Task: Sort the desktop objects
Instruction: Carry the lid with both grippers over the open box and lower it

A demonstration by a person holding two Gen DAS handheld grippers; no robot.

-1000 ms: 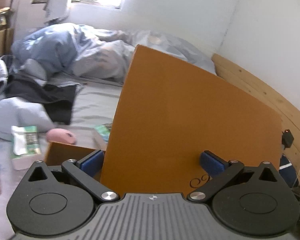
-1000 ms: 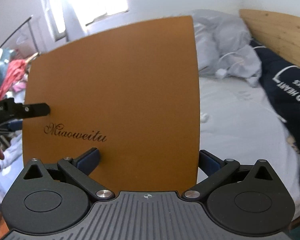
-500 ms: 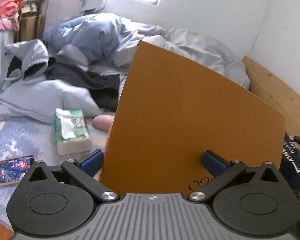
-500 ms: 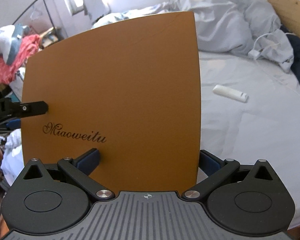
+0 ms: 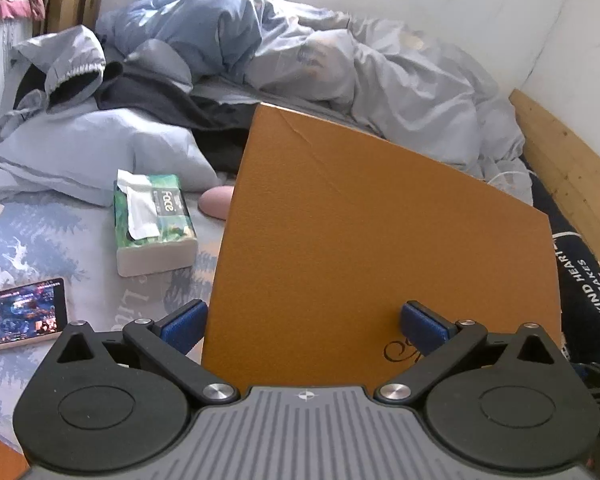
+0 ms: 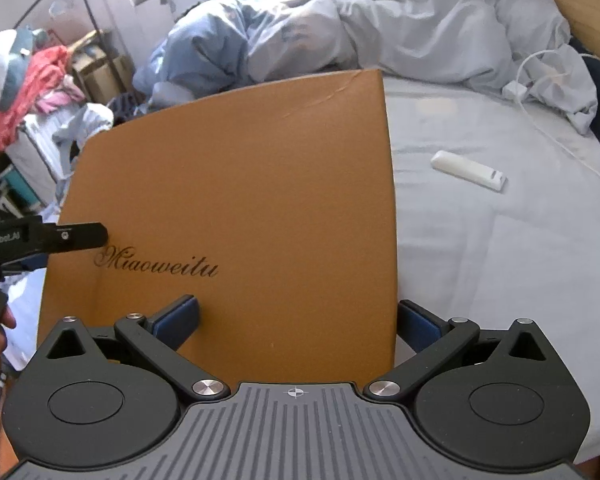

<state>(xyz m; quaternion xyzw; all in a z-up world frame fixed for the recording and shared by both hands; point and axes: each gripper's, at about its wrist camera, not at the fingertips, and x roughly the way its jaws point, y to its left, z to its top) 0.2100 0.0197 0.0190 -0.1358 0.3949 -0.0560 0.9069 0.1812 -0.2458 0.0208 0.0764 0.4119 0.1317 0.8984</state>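
Matt, finely grained orange cardboard lid (image 6: 236, 184), crumpled cloth duvet (image 5: 380, 92), glossy plastic tissue pack (image 5: 156, 216).

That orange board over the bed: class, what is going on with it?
A person holds the orange board up over the bed with both grippers, the left and the right, jaws clamped along its near edge. On the bed lie a tissue pack, a phone and a white remote, untouched.

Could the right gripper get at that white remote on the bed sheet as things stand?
Probably not yet. The right gripper has the orange box lid between its fingers, as does the left gripper, so it isn't free. The white remote itself lies uncovered on the sheet.
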